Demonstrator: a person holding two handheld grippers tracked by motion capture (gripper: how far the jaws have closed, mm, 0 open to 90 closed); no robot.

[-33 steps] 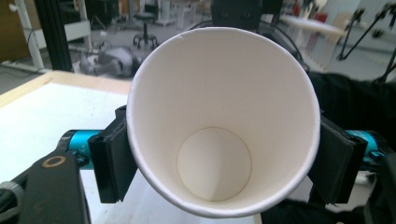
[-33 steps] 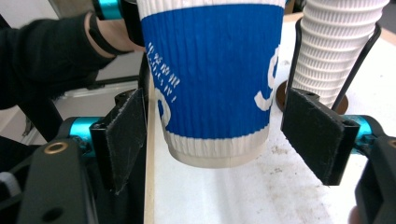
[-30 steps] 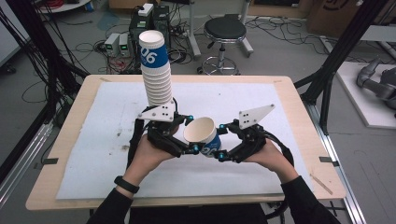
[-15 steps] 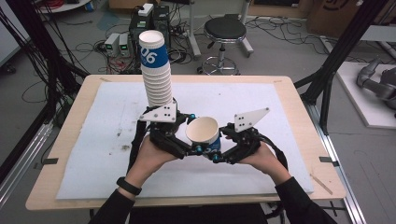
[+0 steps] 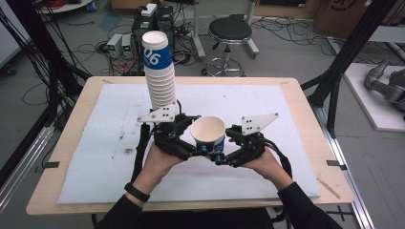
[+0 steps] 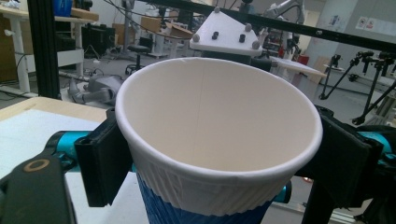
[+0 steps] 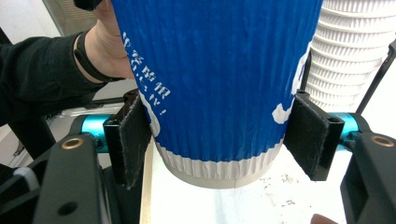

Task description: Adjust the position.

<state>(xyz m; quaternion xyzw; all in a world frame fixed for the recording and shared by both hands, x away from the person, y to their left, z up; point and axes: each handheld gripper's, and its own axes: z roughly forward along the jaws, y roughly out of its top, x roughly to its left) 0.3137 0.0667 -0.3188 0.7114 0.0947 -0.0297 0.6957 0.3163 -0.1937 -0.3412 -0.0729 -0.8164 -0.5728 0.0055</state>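
A single paper cup point(image 5: 208, 135), blue ribbed wall and white inside, stands upright just above the mat between both grippers. My right gripper point(image 7: 222, 140) has just closed its jaws and its pads point(image 7: 133, 140) press on the cup's point(image 7: 219, 70) lower wall. My left gripper point(image 6: 222, 158) has just been opening; its pads point(image 6: 100, 158) stand beside the cup point(image 6: 219, 116) under the rim, which lies between them. A tall stack of nested cups point(image 5: 160, 81) rises right behind the left gripper point(image 5: 193, 138), also at the right as the stack point(image 7: 350, 60).
A white mat point(image 5: 267, 109) covers the wooden table point(image 5: 305, 95). A stool point(image 5: 230, 31), cables and boxes stand on the floor beyond the far edge. Black frame posts point(image 5: 344, 62) flank the table. The right gripper's grey plate point(image 6: 224, 32) shows behind the cup.
The cup has gone from tilted to upright. The right gripper has come in closer and closed on the cup's lower part. The left hand has stayed where it was.
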